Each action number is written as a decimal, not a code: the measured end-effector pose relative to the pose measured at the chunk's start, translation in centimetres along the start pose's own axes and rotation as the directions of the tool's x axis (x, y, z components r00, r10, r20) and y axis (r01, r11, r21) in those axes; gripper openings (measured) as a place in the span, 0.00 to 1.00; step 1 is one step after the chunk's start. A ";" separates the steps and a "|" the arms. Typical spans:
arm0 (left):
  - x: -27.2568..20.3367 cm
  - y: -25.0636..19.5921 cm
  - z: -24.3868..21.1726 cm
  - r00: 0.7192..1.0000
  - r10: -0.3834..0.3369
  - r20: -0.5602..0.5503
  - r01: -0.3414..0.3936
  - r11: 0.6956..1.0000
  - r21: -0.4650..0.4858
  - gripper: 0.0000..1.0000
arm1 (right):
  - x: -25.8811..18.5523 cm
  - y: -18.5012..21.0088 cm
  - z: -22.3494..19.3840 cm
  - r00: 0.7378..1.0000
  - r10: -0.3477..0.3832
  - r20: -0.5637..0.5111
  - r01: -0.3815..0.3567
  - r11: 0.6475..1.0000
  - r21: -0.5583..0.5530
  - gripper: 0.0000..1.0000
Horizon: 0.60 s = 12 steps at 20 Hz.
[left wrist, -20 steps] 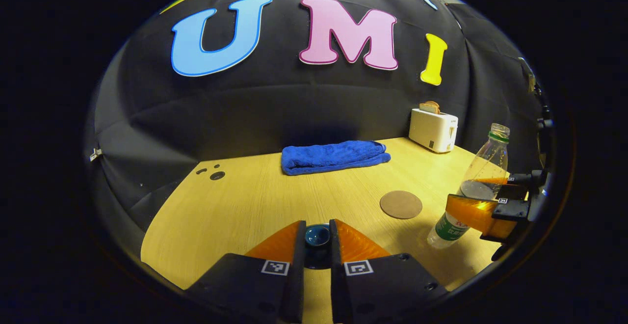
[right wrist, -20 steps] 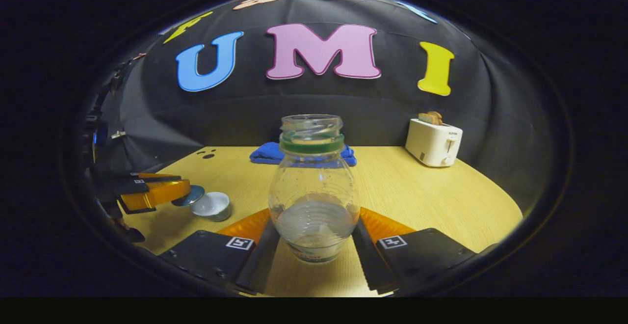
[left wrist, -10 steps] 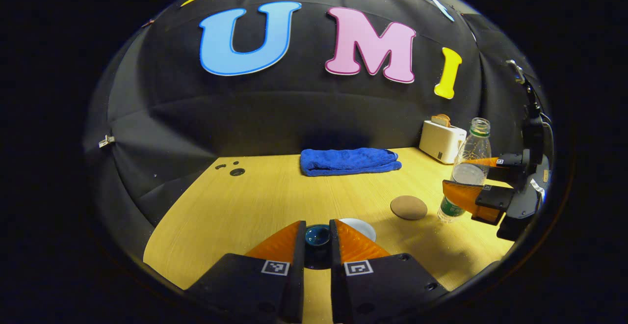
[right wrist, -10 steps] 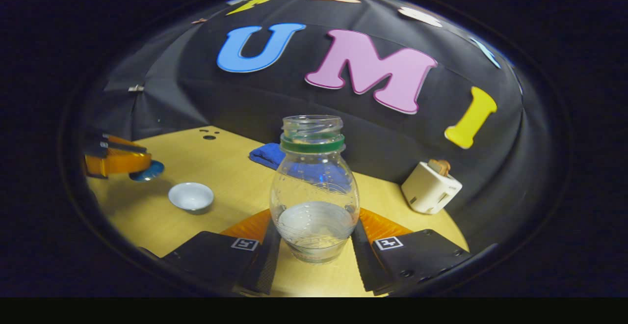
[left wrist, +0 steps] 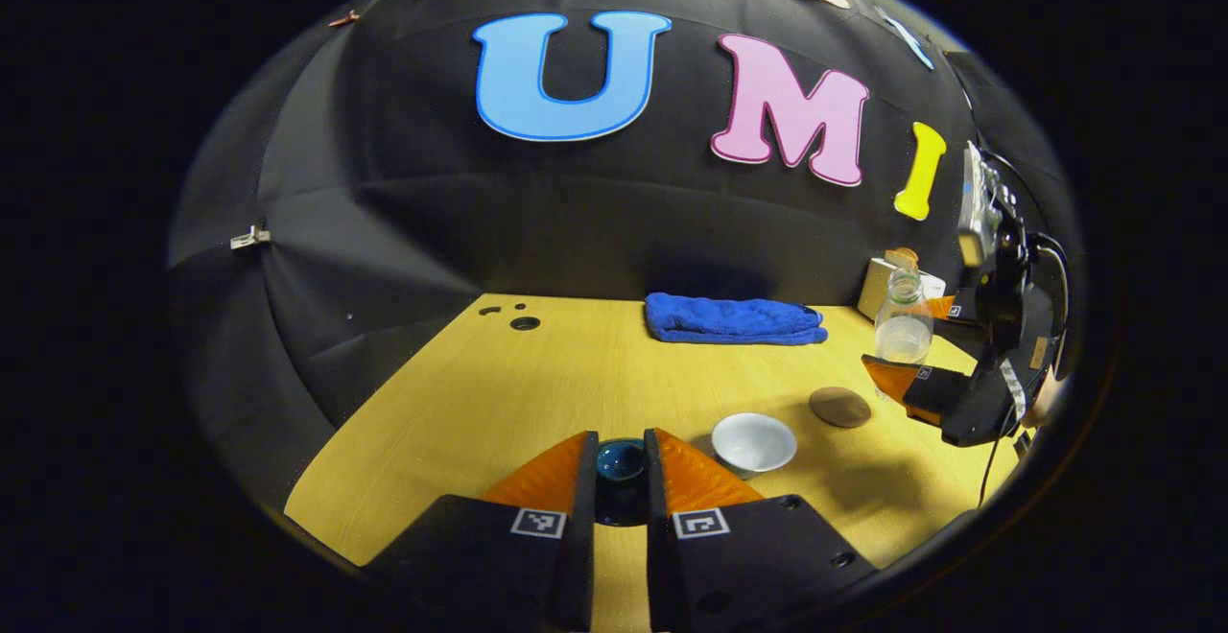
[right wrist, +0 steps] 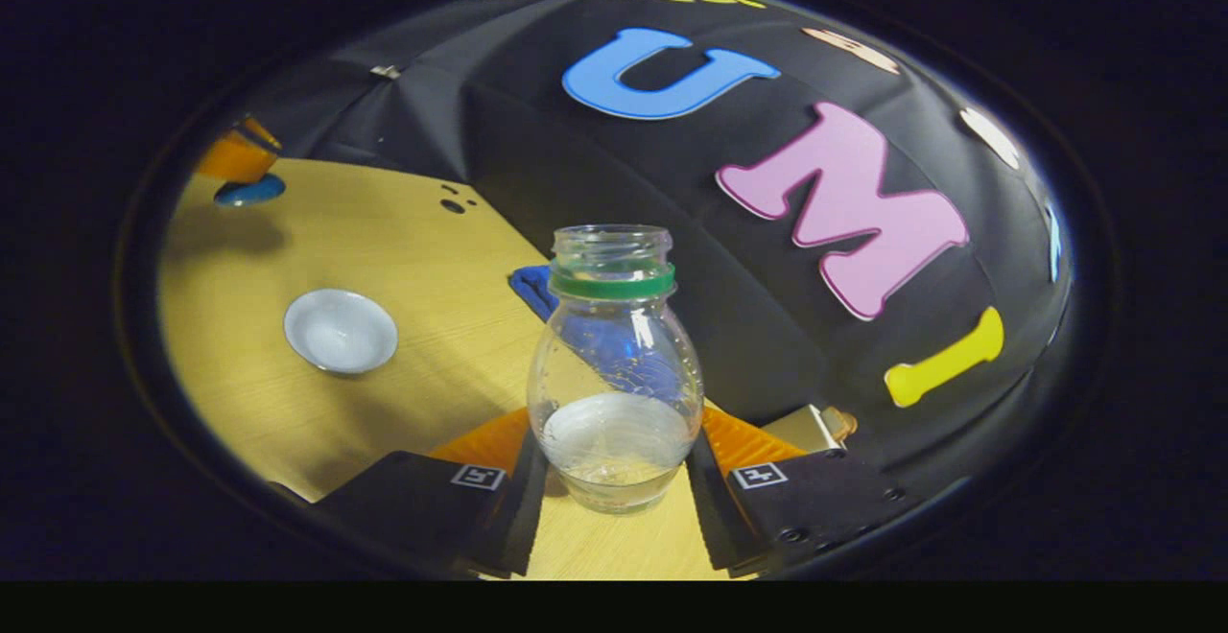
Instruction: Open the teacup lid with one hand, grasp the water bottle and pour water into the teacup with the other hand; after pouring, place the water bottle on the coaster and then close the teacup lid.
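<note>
In the left gripper view my left gripper (left wrist: 621,449) is shut on the knob of the blue teacup lid (left wrist: 621,461), held above the table. The white teacup (left wrist: 754,441) stands uncovered just to its right, and the round brown coaster (left wrist: 839,407) lies beyond it. Farther right, my right gripper (left wrist: 911,355) holds the clear water bottle (left wrist: 902,321) in the air. In the right gripper view my right gripper (right wrist: 614,436) is shut on the uncapped bottle (right wrist: 614,364), which is about a third full. The teacup (right wrist: 341,330) sits to the left, and the lid (right wrist: 247,194) hangs at far upper left.
A folded blue towel (left wrist: 734,318) lies at the back of the wooden table (left wrist: 537,384). A white toaster (left wrist: 885,276) stands at the back right, partly behind the bottle. Small holes (left wrist: 523,322) mark the table's far left.
The left gripper has carried the lid leftward away from the teacup, which is now uncovered. The right gripper has lifted the bottle toward the teacup, and its view has rolled.
</note>
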<state>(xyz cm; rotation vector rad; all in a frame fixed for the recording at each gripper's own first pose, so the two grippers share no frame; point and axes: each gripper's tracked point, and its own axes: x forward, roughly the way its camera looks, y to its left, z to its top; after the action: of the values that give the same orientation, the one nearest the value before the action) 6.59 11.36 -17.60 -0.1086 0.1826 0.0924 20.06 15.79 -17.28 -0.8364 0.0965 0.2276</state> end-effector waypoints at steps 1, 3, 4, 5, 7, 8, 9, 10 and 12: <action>-0.1 0.7 -0.2 1.000 0.005 -0.001 -0.005 1.000 -0.006 0.27 | 0.3 0.6 0.2 1.000 0.012 0.005 -0.012 0.999 -0.039 0.67; -0.1 1.4 -0.6 1.000 0.013 -0.002 -0.013 1.000 -0.019 0.23 | 0.7 1.4 0.3 1.000 0.024 0.010 -0.022 0.993 -0.112 0.70; -0.2 2.0 -0.9 1.000 0.020 -0.004 -0.020 1.000 -0.024 0.27 | 0.6 1.9 0.5 0.999 0.028 0.016 -0.025 0.988 -0.150 0.70; -0.3 2.5 -1.0 1.000 0.025 -0.006 -0.026 0.999 -0.029 0.26 | 0.5 2.3 0.6 0.999 0.028 0.021 -0.024 0.982 -0.185 0.70; -0.3 3.4 -1.4 0.999 0.034 -0.008 -0.034 0.999 -0.039 0.26 | 1.0 3.1 0.6 0.999 0.037 0.023 -0.030 0.969 -0.247 0.70; -0.3 3.6 -1.6 0.999 0.036 -0.009 -0.036 0.998 -0.046 0.26 | 1.3 3.6 0.5 0.999 0.045 0.019 -0.038 0.961 -0.275 0.70; -0.4 3.9 -1.6 0.999 0.040 -0.011 -0.040 0.998 -0.050 0.23 | 1.6 3.8 0.4 0.999 0.045 0.013 -0.039 0.952 -0.302 0.70; -0.5 4.4 -1.8 0.999 0.047 -0.012 -0.048 0.998 -0.050 0.23 | 1.8 4.2 0.5 0.999 0.047 0.013 -0.040 0.944 -0.328 0.67; -0.7 5.1 -2.2 0.998 0.064 -0.016 -0.065 0.997 -0.051 0.26 | 2.4 4.7 0.6 0.999 0.049 0.016 -0.039 0.928 -0.369 0.70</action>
<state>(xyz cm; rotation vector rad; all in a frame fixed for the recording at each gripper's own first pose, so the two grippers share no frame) 5.00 16.13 -20.13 -0.1549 0.1981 0.1606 21.22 19.68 -20.74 -1.2077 0.0492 0.3040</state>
